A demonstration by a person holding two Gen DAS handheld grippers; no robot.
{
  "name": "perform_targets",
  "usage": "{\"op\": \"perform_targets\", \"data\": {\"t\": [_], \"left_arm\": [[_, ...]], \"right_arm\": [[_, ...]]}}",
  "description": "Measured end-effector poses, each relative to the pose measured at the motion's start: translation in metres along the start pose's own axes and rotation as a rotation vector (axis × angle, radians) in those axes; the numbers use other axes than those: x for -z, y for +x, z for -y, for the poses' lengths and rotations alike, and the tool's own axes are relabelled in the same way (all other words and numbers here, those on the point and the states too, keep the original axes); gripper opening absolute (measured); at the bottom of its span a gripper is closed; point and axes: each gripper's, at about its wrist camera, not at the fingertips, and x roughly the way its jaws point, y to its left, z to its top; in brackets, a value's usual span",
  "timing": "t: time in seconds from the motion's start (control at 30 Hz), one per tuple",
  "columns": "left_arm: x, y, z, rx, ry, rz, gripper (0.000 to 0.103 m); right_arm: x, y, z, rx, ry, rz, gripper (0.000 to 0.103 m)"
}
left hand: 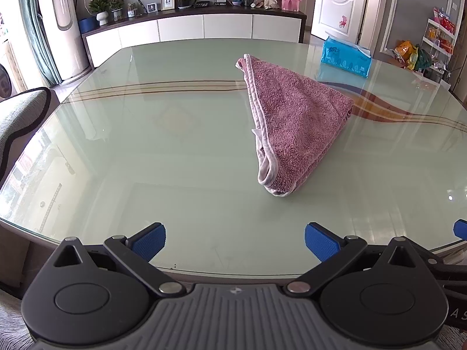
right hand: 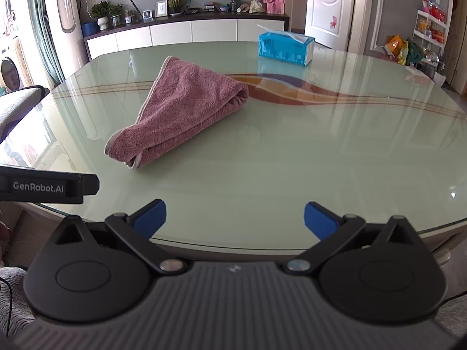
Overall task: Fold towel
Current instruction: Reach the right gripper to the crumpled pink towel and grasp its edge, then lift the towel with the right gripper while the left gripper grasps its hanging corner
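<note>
A mauve towel (left hand: 294,122) with a pale trim lies in a folded, roughly triangular bundle on the glass table (left hand: 146,151). In the right wrist view the same towel (right hand: 186,105) sits left of centre. My left gripper (left hand: 235,243) hovers at the table's near edge, open, with nothing between its blue pads and well short of the towel. My right gripper (right hand: 235,220) is likewise open and empty at the near edge, to the right of the towel. A blue pad of the right gripper (left hand: 461,229) shows at the left wrist view's right border.
A blue tissue pack (left hand: 346,55) stands at the table's far right; it is behind the towel in the right wrist view (right hand: 284,48). A grey chair (left hand: 20,110) sits at the left. A white sideboard (left hand: 198,26) lines the far wall. The left gripper's body (right hand: 43,185) juts in at left.
</note>
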Motion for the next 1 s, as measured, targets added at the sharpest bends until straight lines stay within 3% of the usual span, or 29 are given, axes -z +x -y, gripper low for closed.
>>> {"op": "perform_targets", "data": {"t": [0.27, 0.33, 0.43, 0.53, 0.87, 1.0], "left_arm": [[-0.005, 0.008, -0.011, -0.020, -0.008, -0.030, 0.102], [-0.005, 0.011, -0.019, -0.034, -0.015, -0.038, 0.102], [-0.007, 0.016, -0.035, -0.037, -0.042, -0.058, 0.101], [-0.008, 0.018, -0.046, -0.027, -0.048, -0.065, 0.100], [-0.007, 0.031, -0.069, -0.010, 0.001, -0.111, 0.096], [-0.012, 0.033, -0.072, -0.008, 0.011, -0.109, 0.096]], "right_arm": [[-0.013, 0.003, -0.004, -0.040, -0.052, 0.046, 0.100], [-0.023, 0.003, -0.011, -0.103, -0.114, 0.101, 0.087], [-0.030, 0.012, -0.027, -0.170, -0.205, 0.095, 0.066], [-0.036, 0.021, -0.044, -0.234, -0.295, 0.082, 0.052], [-0.057, 0.055, -0.096, -0.428, -0.580, 0.034, 0.048], [-0.056, 0.075, -0.103, -0.413, -0.620, -0.028, 0.024]]}}
